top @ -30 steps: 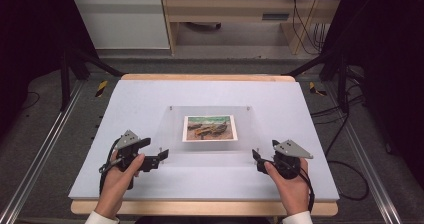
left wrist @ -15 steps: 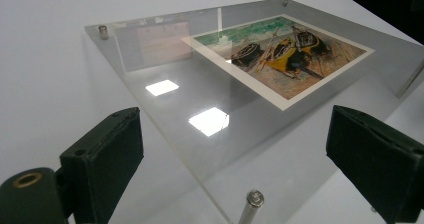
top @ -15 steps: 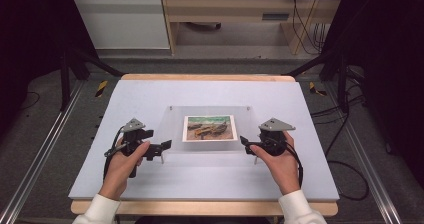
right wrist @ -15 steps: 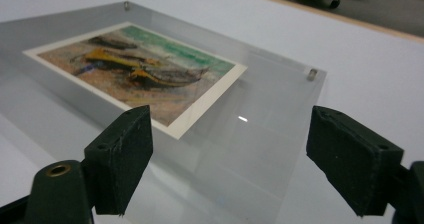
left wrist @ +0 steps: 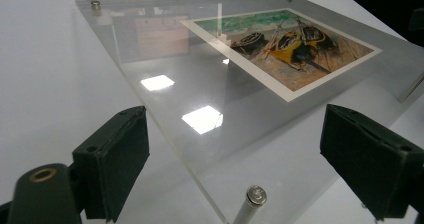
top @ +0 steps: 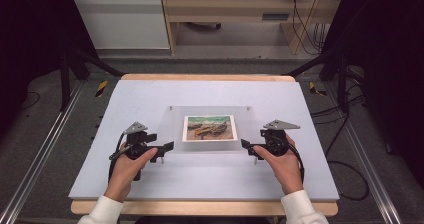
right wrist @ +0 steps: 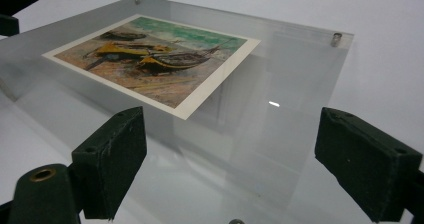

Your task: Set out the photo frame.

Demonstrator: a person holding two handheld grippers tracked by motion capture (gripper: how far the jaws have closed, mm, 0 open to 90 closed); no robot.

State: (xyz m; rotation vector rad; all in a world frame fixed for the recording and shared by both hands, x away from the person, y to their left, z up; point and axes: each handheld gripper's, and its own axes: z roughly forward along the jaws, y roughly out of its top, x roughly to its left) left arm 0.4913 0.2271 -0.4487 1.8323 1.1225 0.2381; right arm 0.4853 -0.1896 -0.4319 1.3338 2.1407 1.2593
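**Two grippers close in on a clear picture frame**

High view: a clear acrylic frame (top: 210, 129) holding a print of beached boats (top: 209, 128) stands on short metal posts at the middle of the white bench (top: 125, 104). The left gripper (top: 169, 147) sits at its near left corner, the right gripper (top: 245, 145) at its near right corner; neither grips it.

Left gripper view: the jaws stand wide apart, having just closed slightly, with the frame's corner and a metal post (left wrist: 248, 206) between them, untouched.

Right gripper view: the jaws have just been opening and stand wide, the frame's edge between them, untouched.

This looks like the approach; next, each gripper likely needs to close on its corner.
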